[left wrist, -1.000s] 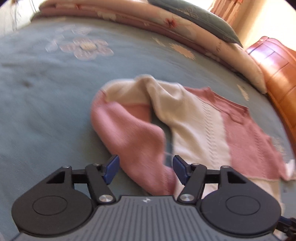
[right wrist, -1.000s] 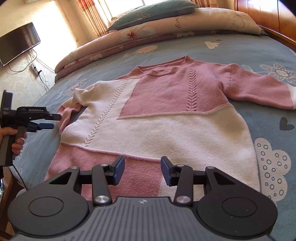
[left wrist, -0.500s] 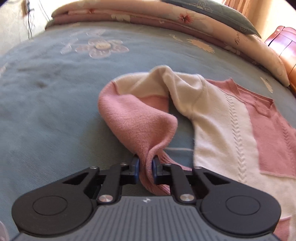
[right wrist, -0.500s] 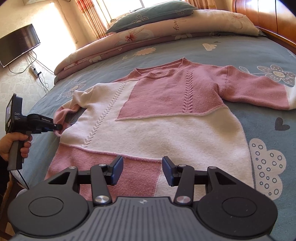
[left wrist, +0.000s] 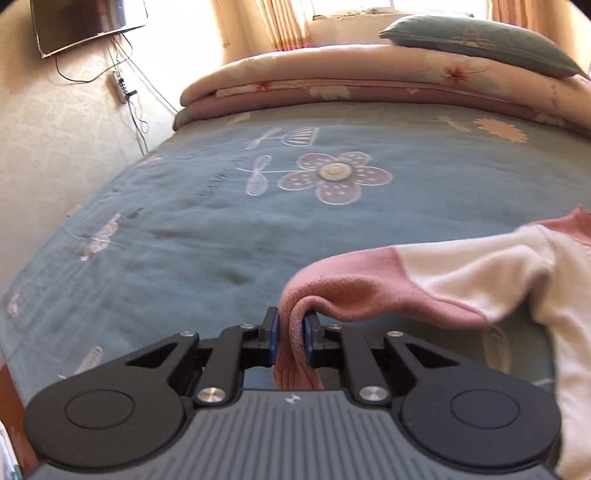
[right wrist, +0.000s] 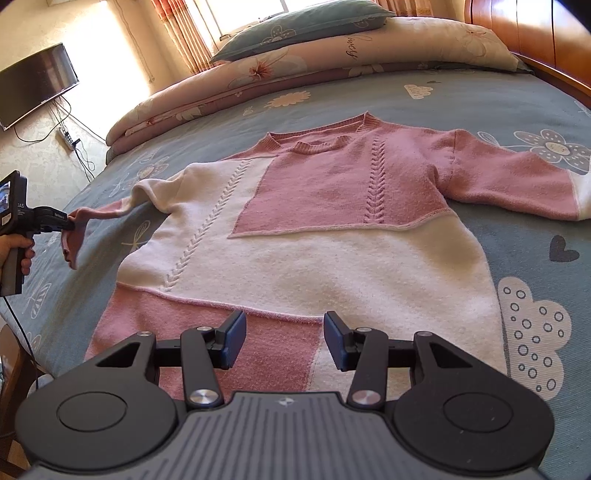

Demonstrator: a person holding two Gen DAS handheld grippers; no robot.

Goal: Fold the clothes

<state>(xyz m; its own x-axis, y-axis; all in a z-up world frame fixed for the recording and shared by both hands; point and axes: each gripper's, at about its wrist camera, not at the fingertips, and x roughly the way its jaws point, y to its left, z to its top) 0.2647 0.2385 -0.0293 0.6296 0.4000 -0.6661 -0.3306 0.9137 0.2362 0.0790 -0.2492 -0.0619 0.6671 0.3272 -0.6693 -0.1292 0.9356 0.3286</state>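
A pink-and-cream knitted sweater (right wrist: pixel 306 236) is lying front-up on a bed covered with a blue-grey bedspread (right wrist: pixel 461 99) printed with flowers, clouds and hearts, its neckline pointing toward the folded floral quilt (right wrist: pixel 314 62) and grey-blue pillow (right wrist: pixel 295 26) at the far side. The left gripper (left wrist: pixel 291 339) is clenching the pink cuff end of one sleeve (left wrist: pixel 369 288), the blue-padded fingers (left wrist: pixel 272 338) pressing the knit from both sides while the cuff is hanging down between them. In the right wrist view, the same gripper (right wrist: pixel 68 225) is holding that sleeve lifted off the bedspread, out to the side of the sweater's body, with a hand (right wrist: pixel 16 254) wrapped around its handle. The right gripper (right wrist: pixel 284 339) is hovering over the sweater's hem with its fingers (right wrist: pixel 232 339) standing apart, nothing between them and no visible contact with the fabric. The other sleeve (right wrist: pixel 517 184) is lying flat, stretched out toward the wooden bed frame (right wrist: pixel 517 26). A dark screen (right wrist: pixel 33 85) is hanging on the wall, cables trailing below it.
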